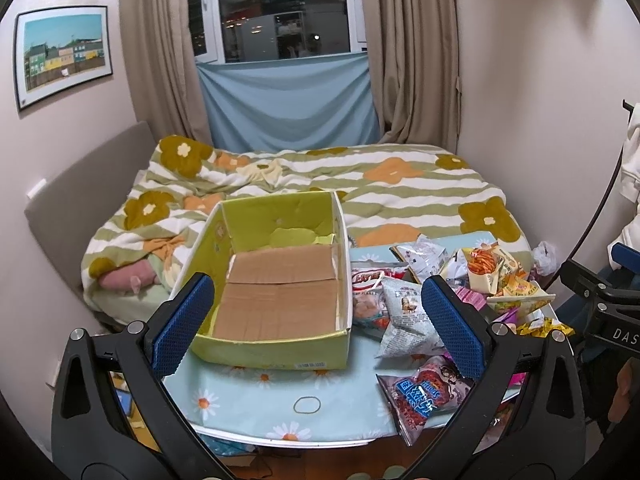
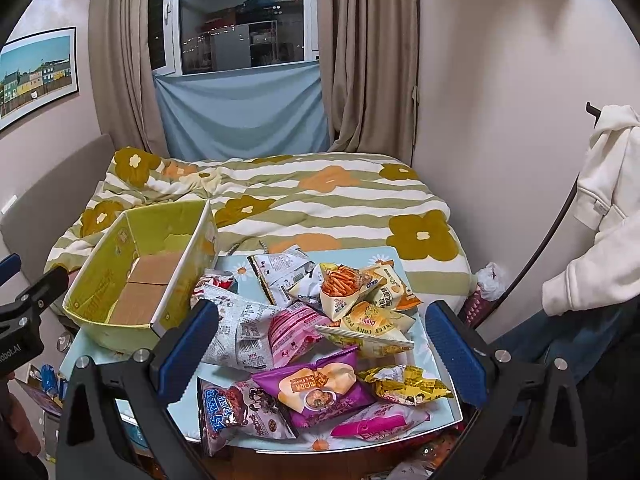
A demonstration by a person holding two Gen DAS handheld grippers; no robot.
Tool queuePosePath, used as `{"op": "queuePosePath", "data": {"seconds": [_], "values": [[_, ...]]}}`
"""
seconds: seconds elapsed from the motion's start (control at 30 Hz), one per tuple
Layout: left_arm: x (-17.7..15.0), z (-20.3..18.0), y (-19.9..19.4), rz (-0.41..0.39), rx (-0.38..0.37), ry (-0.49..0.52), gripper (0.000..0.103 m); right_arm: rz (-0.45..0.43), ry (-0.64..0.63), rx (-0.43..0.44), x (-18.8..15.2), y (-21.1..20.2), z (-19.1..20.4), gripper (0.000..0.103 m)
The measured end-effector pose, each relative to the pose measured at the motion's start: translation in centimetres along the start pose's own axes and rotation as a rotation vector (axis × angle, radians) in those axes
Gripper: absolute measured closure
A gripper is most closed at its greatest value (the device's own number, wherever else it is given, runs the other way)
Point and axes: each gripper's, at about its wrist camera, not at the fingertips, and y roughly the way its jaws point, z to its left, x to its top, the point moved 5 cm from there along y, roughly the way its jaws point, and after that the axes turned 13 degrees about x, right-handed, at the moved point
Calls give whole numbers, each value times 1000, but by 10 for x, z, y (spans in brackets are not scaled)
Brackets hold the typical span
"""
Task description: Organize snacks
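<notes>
A yellow snack bag reads "Oishi SWEET CORN"; the other hand-held gripper's body reads "DAS".

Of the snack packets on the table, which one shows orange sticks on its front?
The cream packet with orange sticks, perched atop the pile's far side; neighbouring packets are purple, pink, yellow or grey-printed.

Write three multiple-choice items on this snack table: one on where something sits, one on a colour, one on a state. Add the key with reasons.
1. Seen by the wrist cameras, the cardboard box stands where?
A. left of the snack packets
B. right of them
C. on the bed

2. The box's inner walls are what colour?
A. red
B. yellow-green
C. black

3. What state is the box in?
A. packed full
B. taped shut
C. open, no snacks inside

Key: A, the snack packets lie right of the box on the table; B, the walls show yellow-green; C, only its brown bottom flaps show, and the left gripper and right gripper are open and hold nothing.
</notes>
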Motion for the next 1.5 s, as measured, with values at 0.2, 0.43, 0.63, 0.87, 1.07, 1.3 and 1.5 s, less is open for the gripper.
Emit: {"op": "queuePosePath", "data": {"seconds": [0.2, 0.43, 0.63, 0.87, 1.07, 1.3, 1.5], "values": [[0, -2, -4, -1, -3, 3, 0, -3, 7, -1, -3, -3, -1, 0], [0, -2, -5, 0, -6, 5, 0, -3, 7, -2, -3, -4, -1, 0], [-1, -3, -6, 3, -7, 7, 0, -4, 9, -4, -3, -5, -1, 0], [-1, -4, -8, 4, -9, 10, 0, -3, 7, -1, -3, -5, -1, 0], [-1, -3, -8, 6, -10, 18, 0, -5, 11, -2, -4, -7, 0, 0], [0, -3, -8, 8, -9, 20, 0, -6, 14, -2, -5, -8, 0, 0], [4, -3, -9, 5, -11, 28, 0, -7, 19, -2, -5, -11, 0, 0]]}}
